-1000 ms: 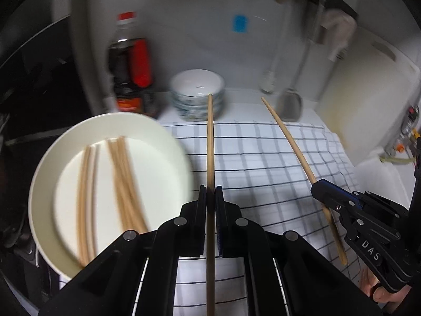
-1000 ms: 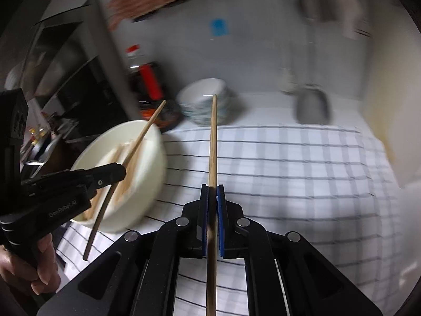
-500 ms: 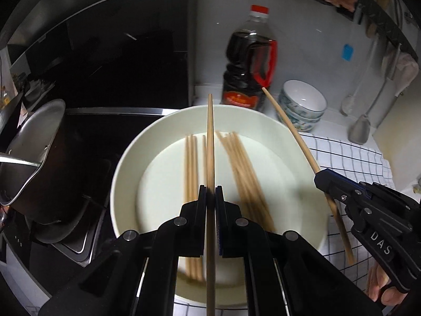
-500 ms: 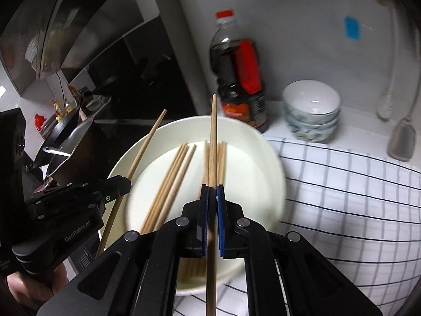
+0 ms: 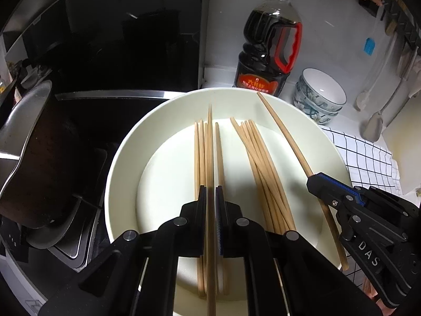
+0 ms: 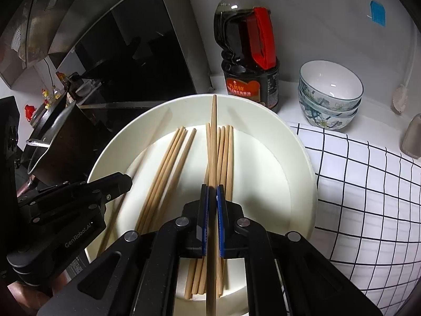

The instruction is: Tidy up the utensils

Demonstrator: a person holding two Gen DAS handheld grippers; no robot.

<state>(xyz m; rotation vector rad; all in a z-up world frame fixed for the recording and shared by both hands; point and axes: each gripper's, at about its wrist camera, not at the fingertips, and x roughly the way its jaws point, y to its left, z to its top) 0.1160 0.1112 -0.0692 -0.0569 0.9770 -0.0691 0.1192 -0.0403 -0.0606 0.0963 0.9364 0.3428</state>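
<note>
My left gripper [image 5: 209,197] over white plate [image 5: 123,158], jaws just been opening, letting go its chopstick [image 5: 209,137] beside left pile. My right gripper [image 6: 212,197] squeezes other chopstick [image 6: 213,131] tight, above right pile, so sticks stay sorted.

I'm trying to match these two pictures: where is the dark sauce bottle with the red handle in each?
Left wrist view: sauce bottle stands upper right of centre, behind the white plate.
Right wrist view: sauce bottle at top centre, behind the plate.
Shared landmark: stacked bowls.
</note>
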